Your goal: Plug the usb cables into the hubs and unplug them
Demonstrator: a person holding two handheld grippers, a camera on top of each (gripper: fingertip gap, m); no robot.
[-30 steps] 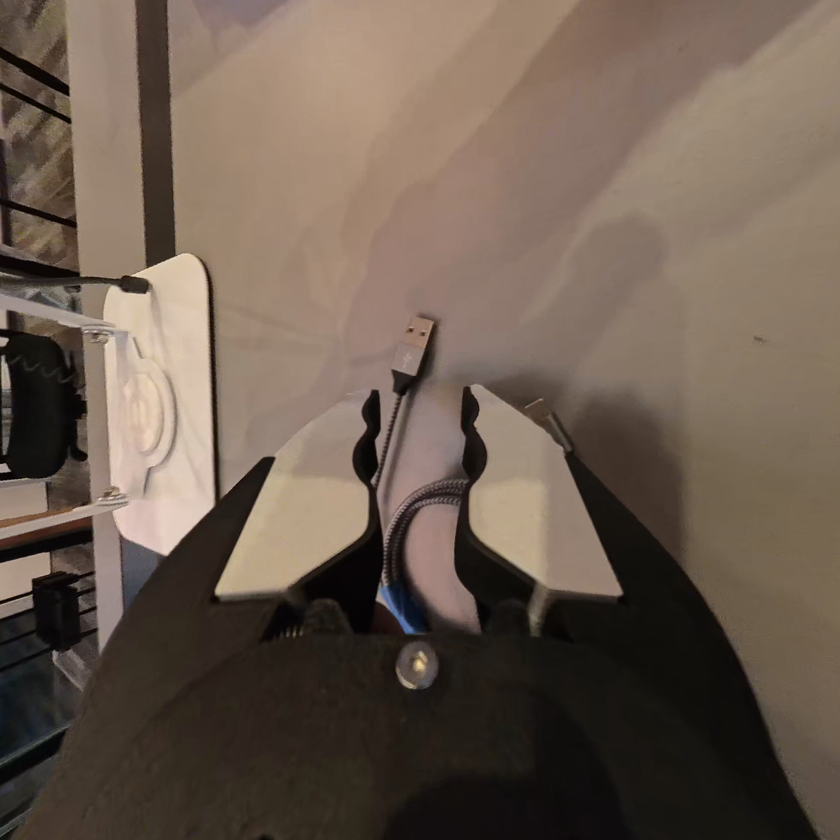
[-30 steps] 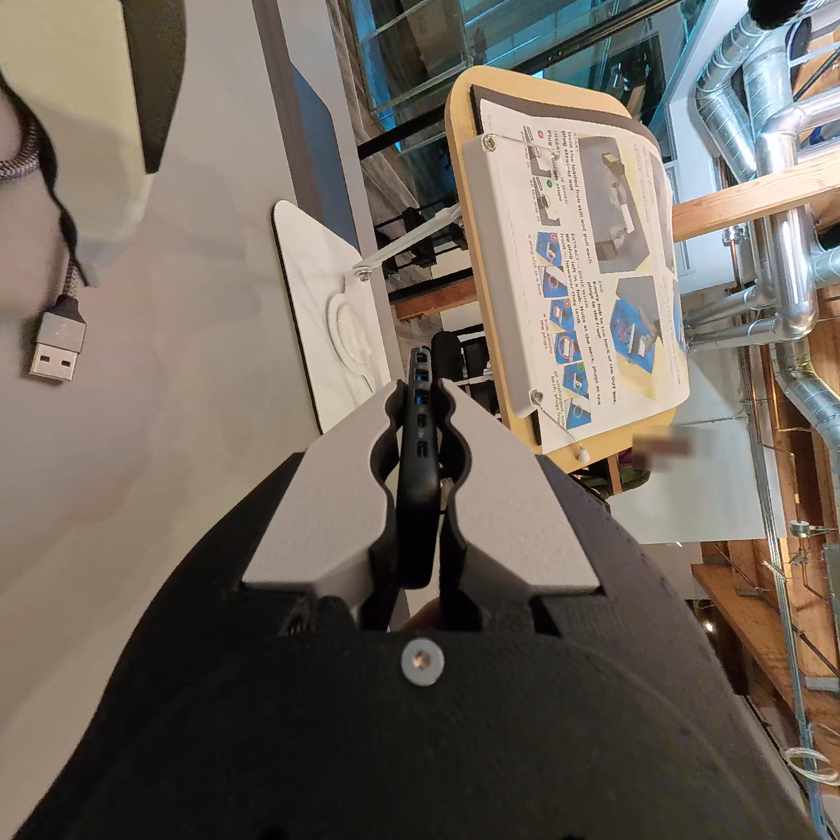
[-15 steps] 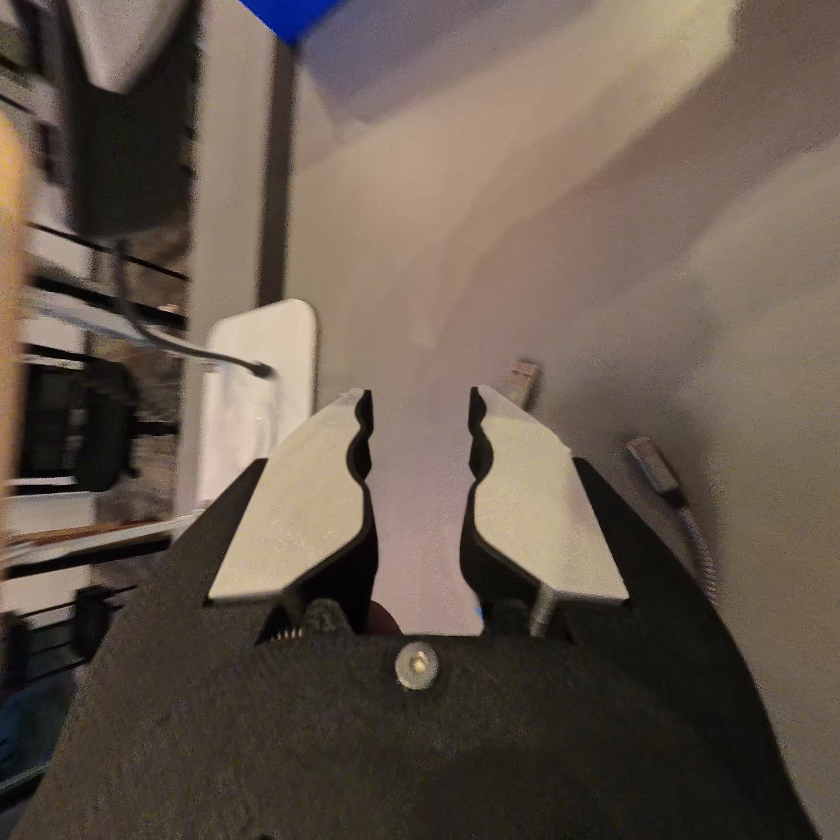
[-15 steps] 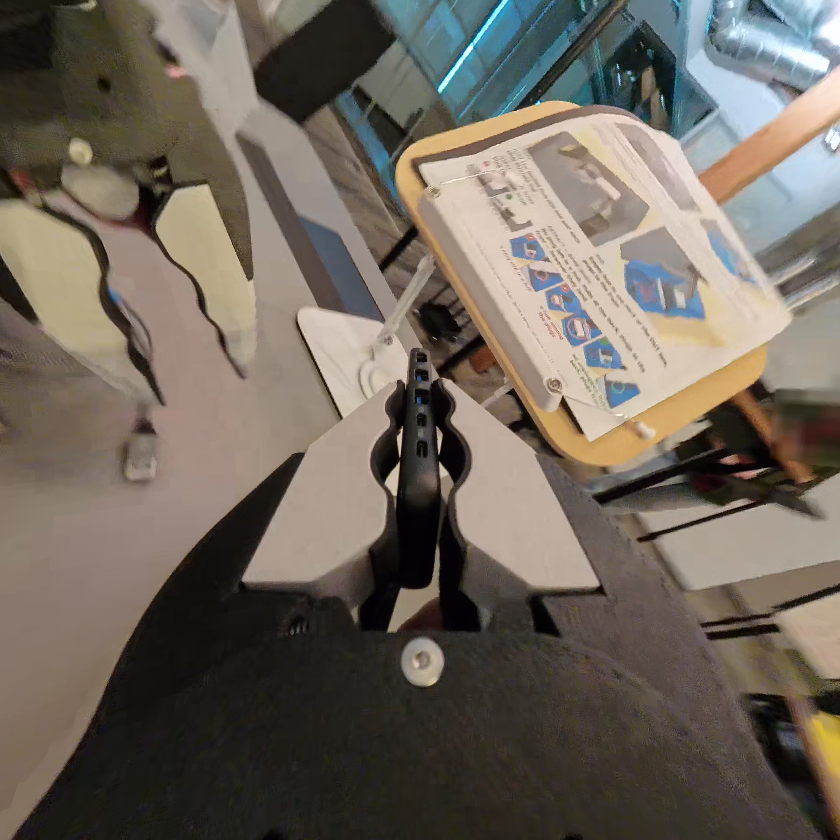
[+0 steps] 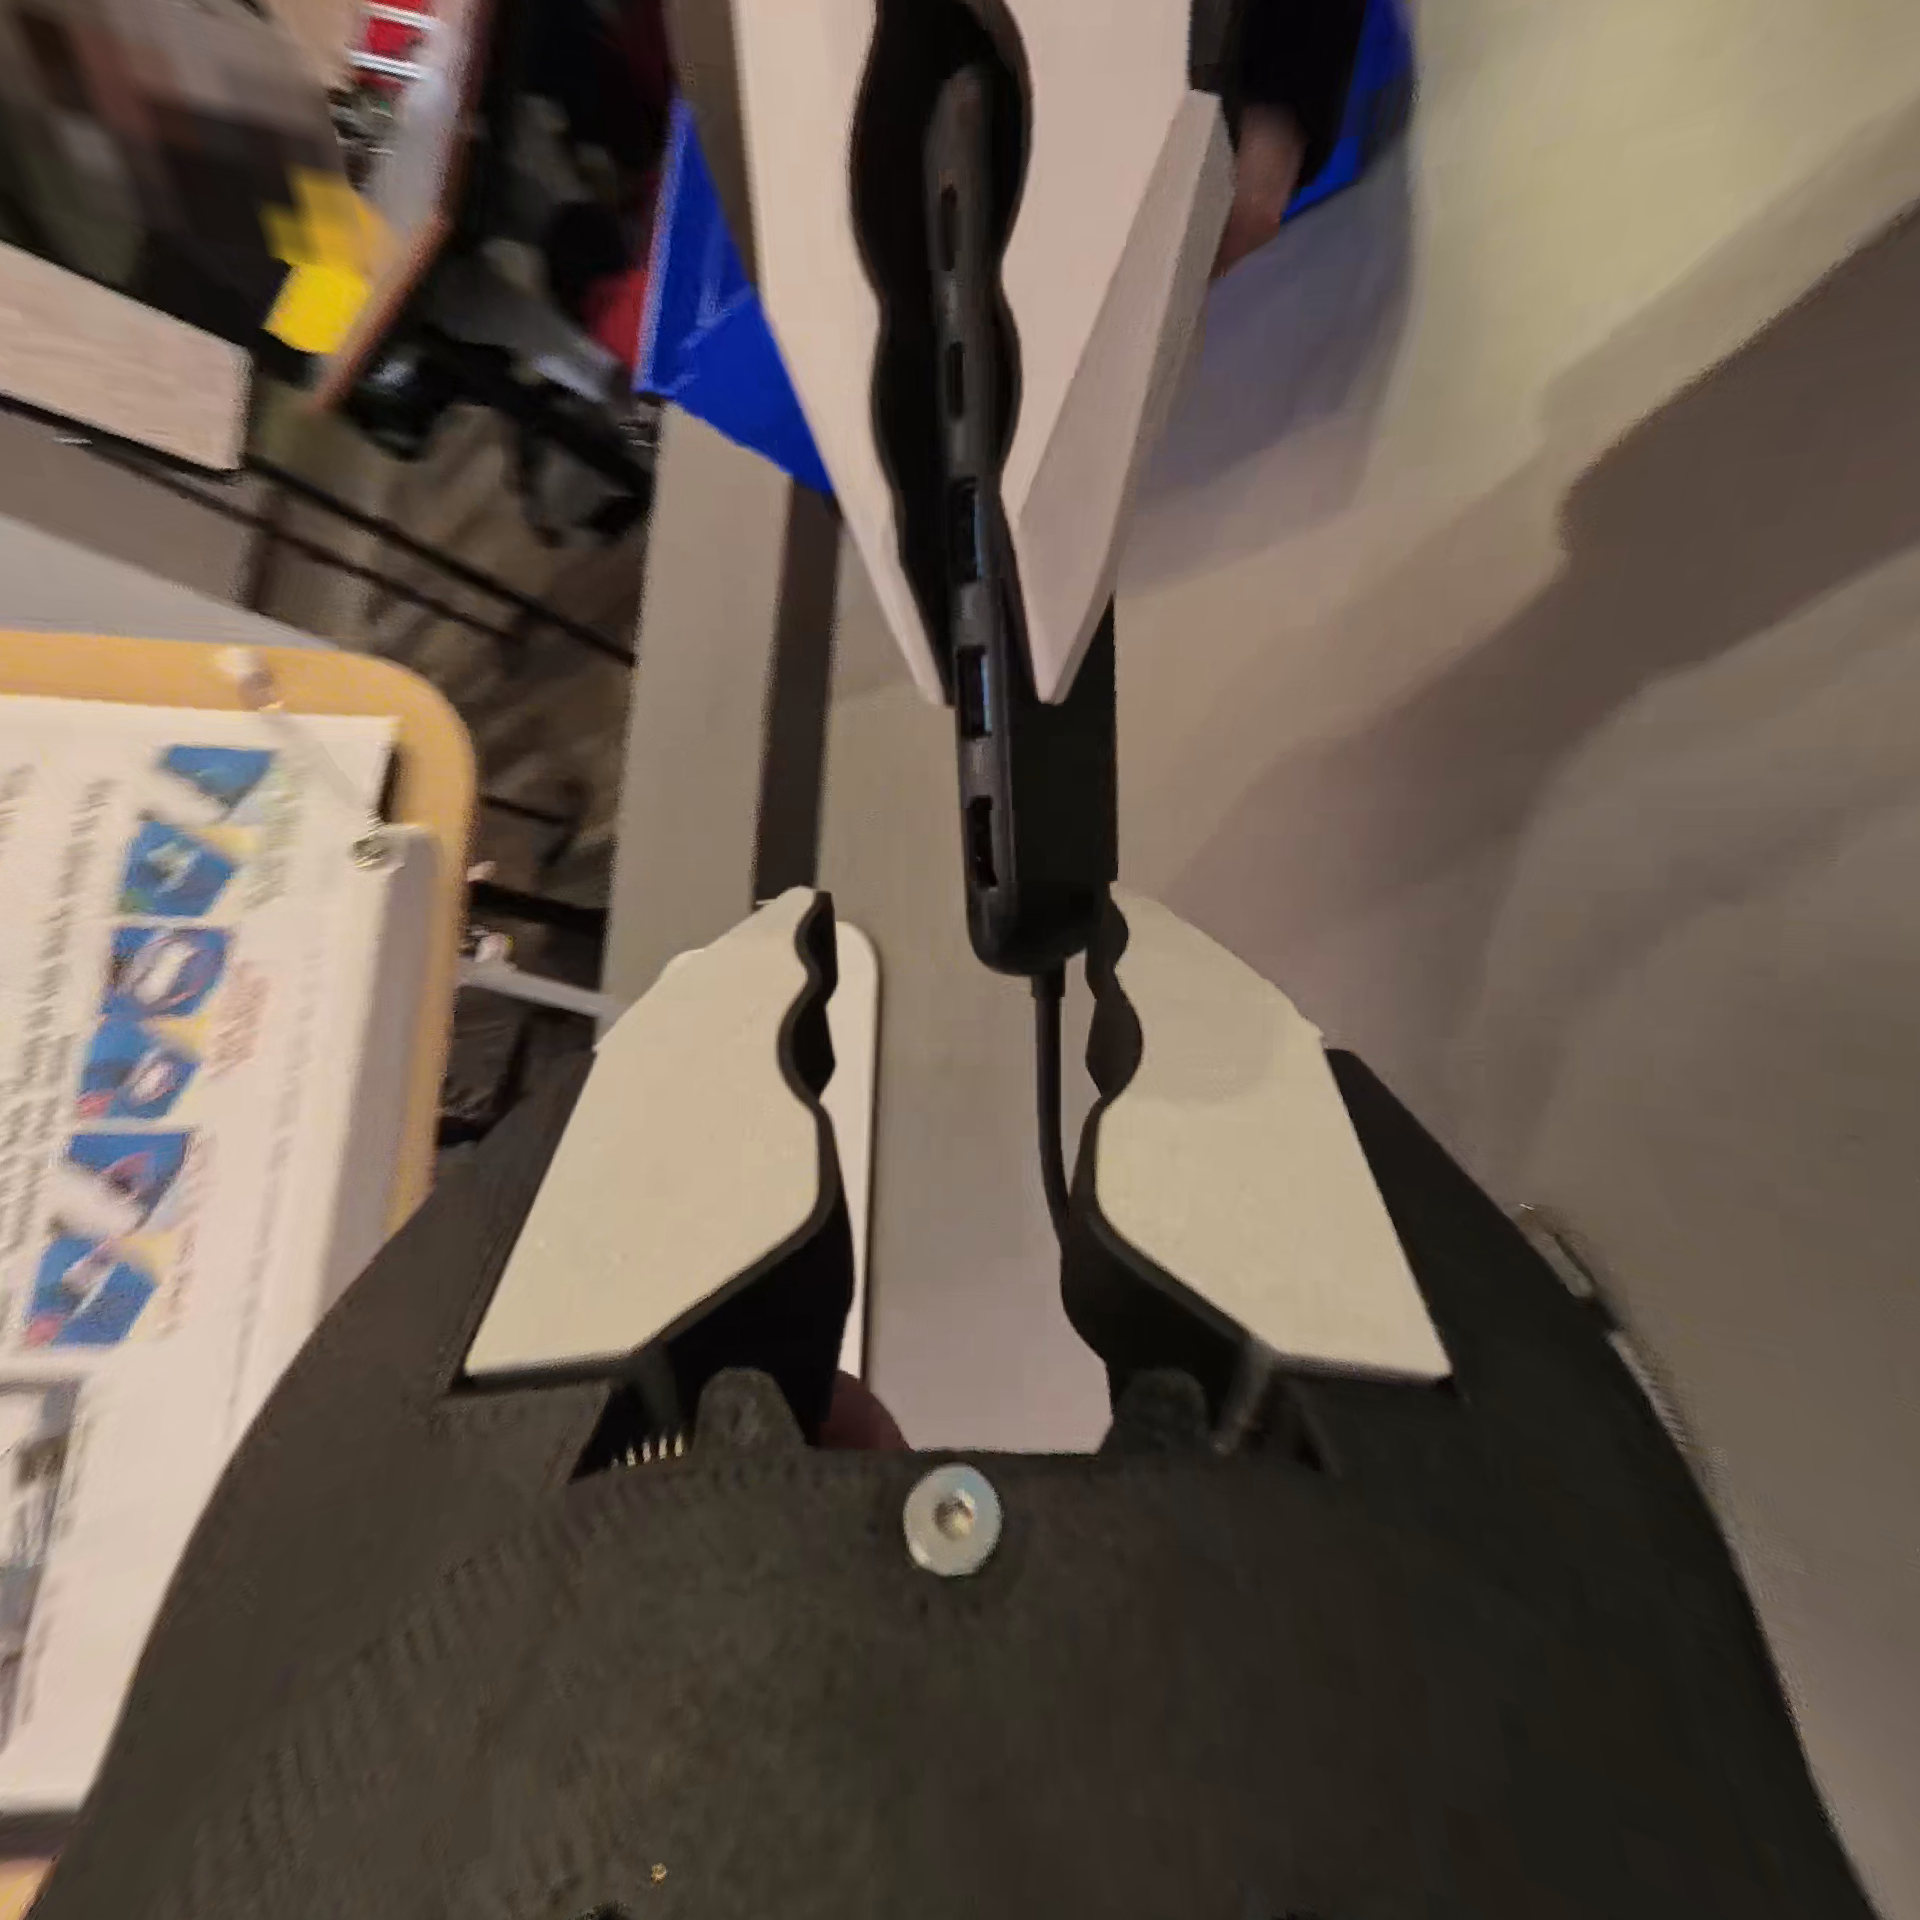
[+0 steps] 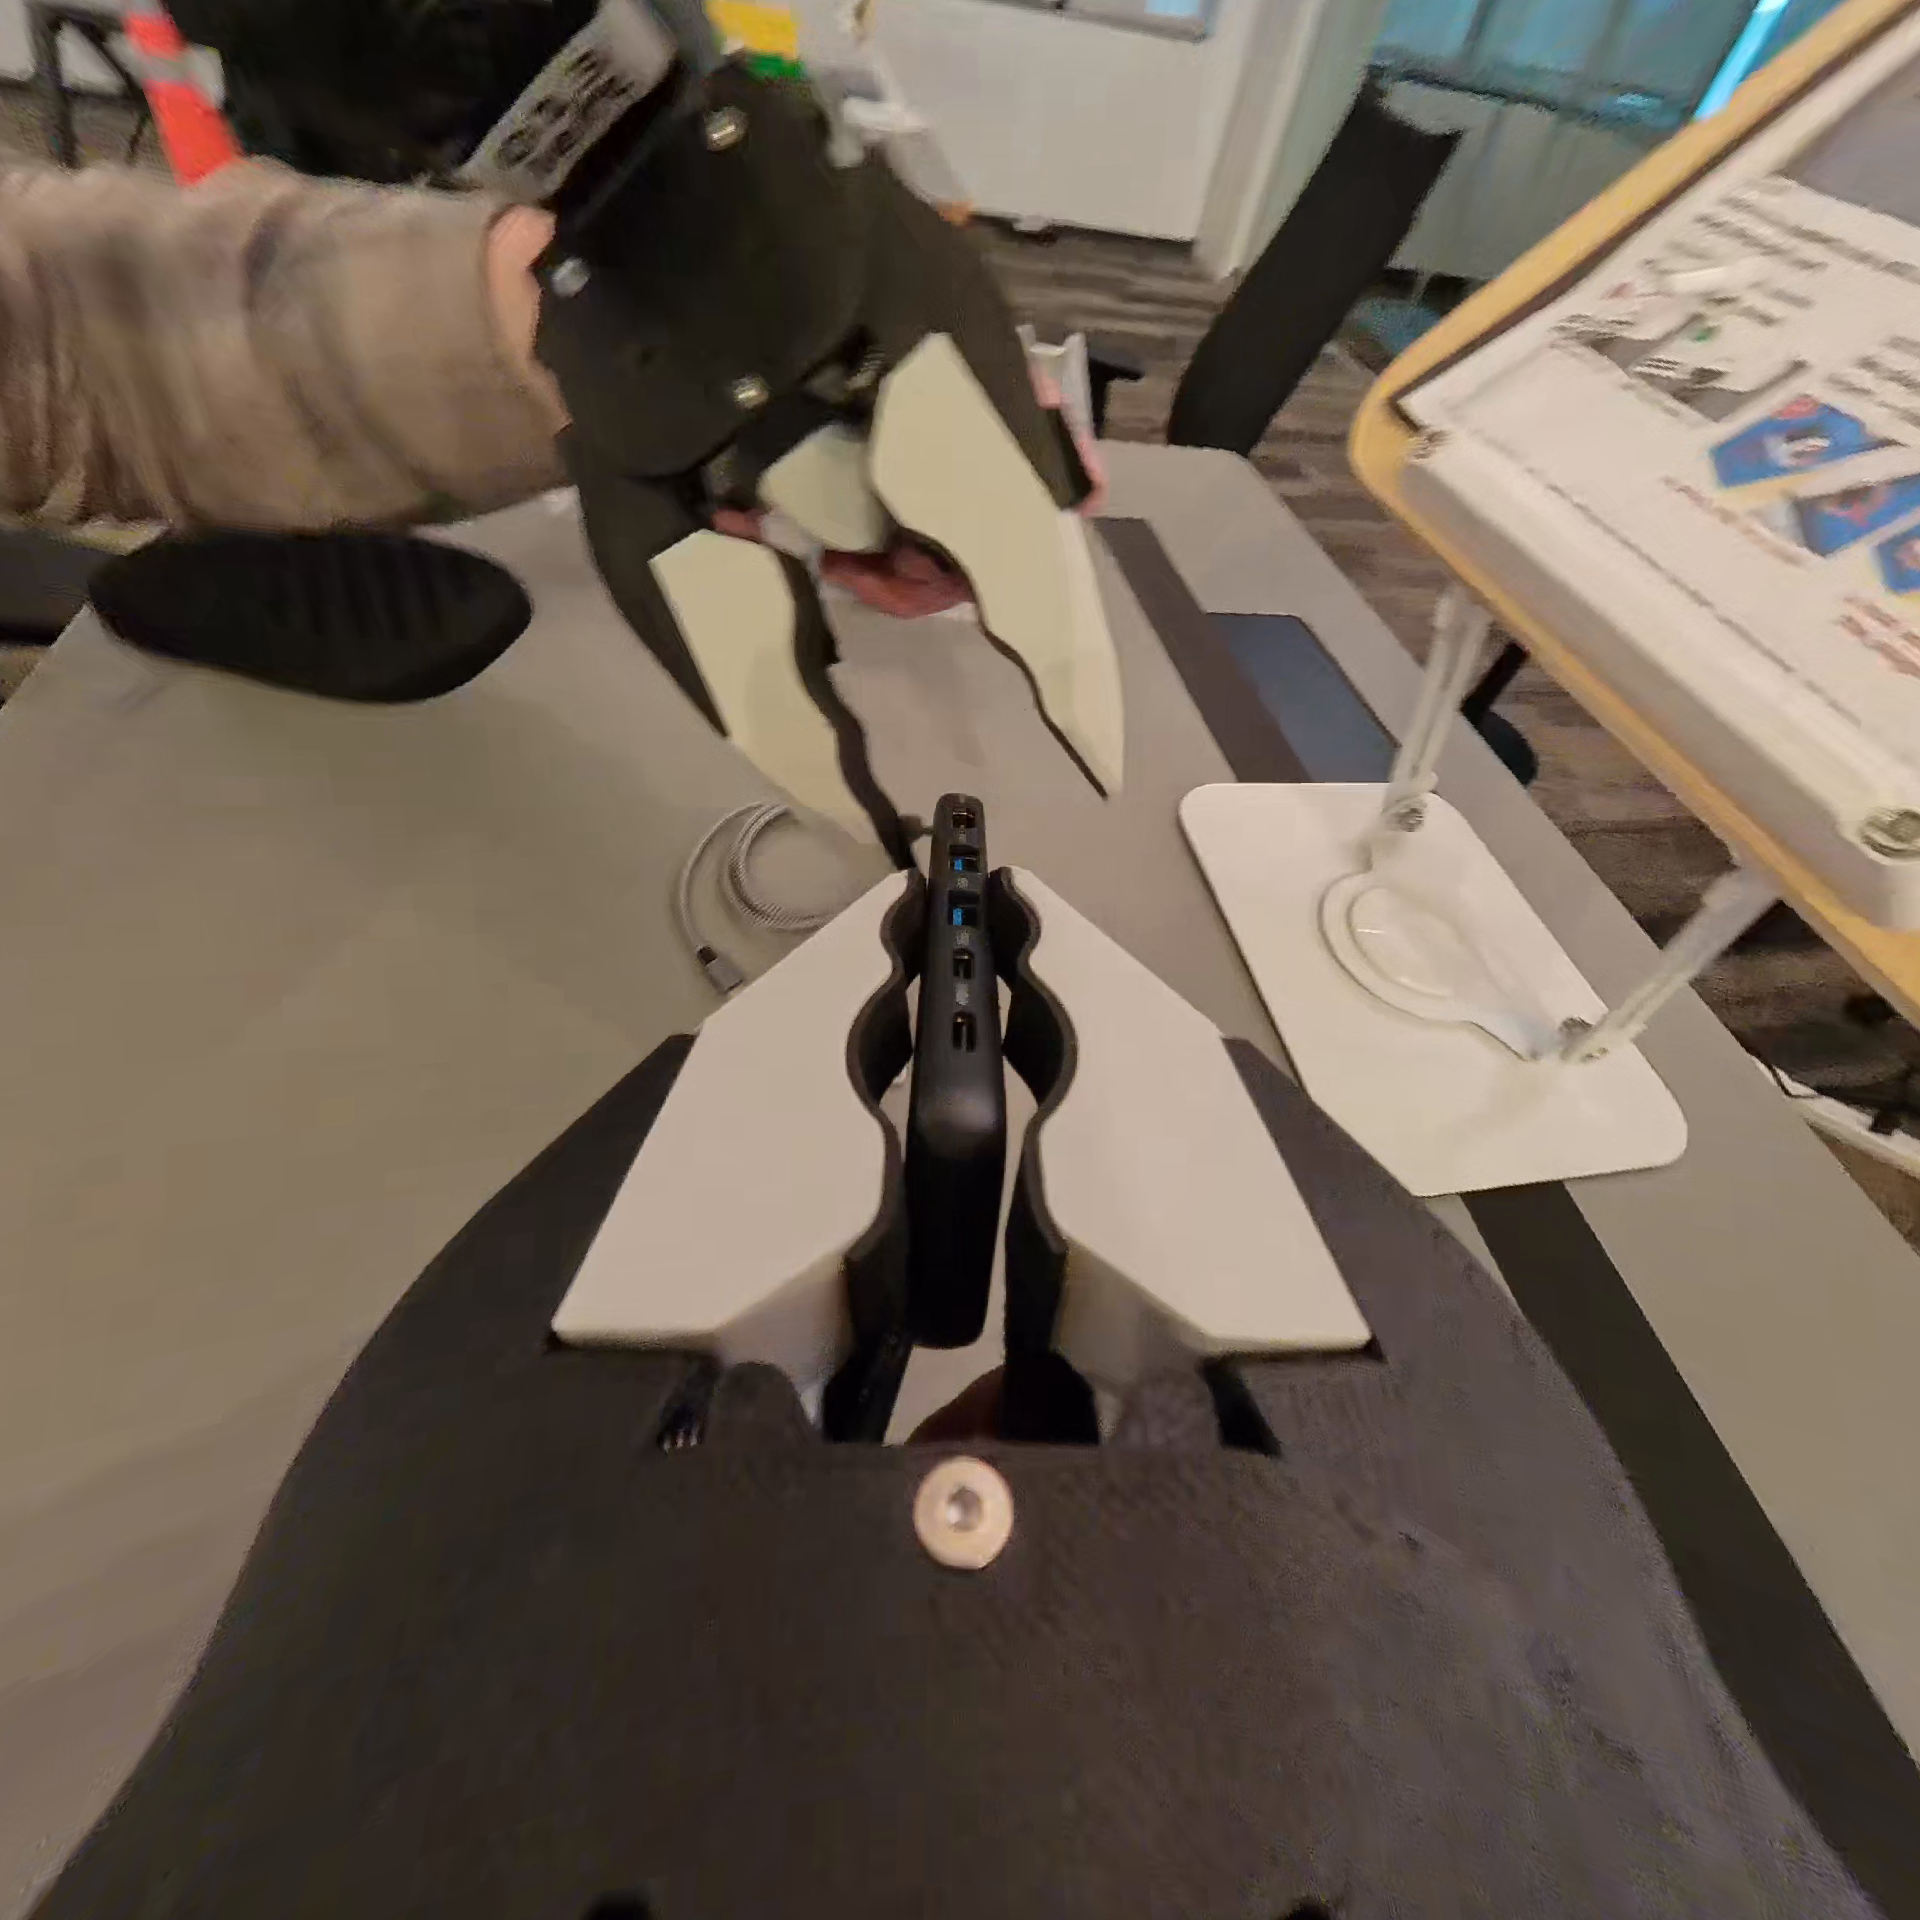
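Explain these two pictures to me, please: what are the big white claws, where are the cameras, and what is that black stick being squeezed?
No robot here: a person holds a hand-operated two-finger gripper in each hand, each carrying a camera looking forward along its fingers.

The right wrist view shows the right gripper shut on a black USB hub, its row of ports facing up. Beyond it the left gripper hangs open and empty, held by a person's hand in a tan sleeve.

The left wrist view looks back the other way: its own open fingers below, the hub and its thin black lead between them.

On the grey table lie a coiled braided cable and the white base of a stand carrying an instruction sheet.
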